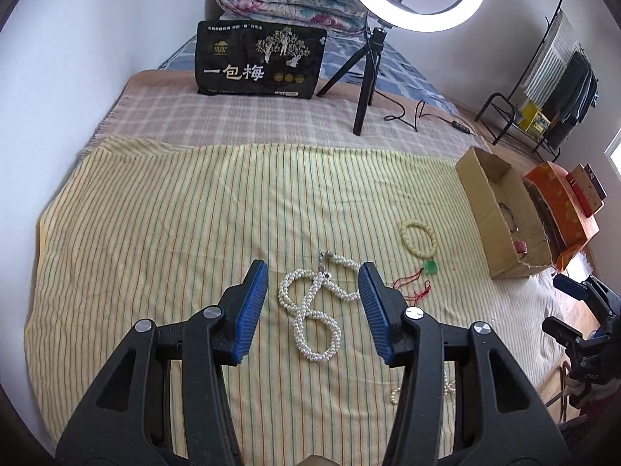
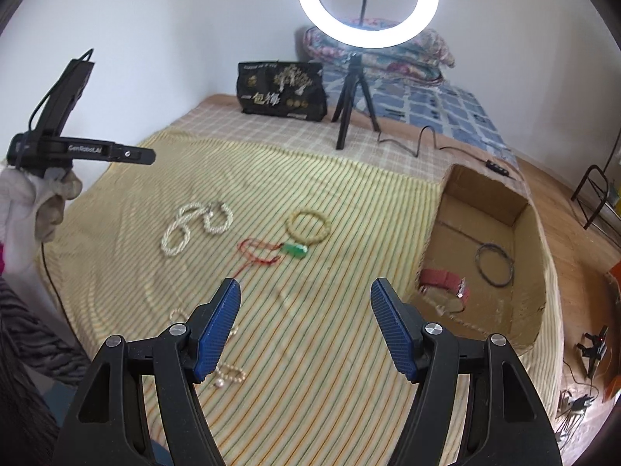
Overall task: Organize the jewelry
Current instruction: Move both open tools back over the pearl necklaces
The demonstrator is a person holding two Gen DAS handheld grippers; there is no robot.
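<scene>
The left tool (image 1: 313, 303) hangs with its jaws apart and empty, directly above the pearl necklace (image 1: 312, 312), which lies looped on the striped sheet (image 1: 155, 213) of the bed, its long axis running between the pads. The right tool (image 2: 304, 326), also spread and empty, sits nearer the cardboard box (image 2: 531, 225).

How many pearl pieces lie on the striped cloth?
2: a thick pearl necklace ahead of the left hand-held gripper, and a thin pearl strand nearer, partly hidden behind a finger.
</scene>
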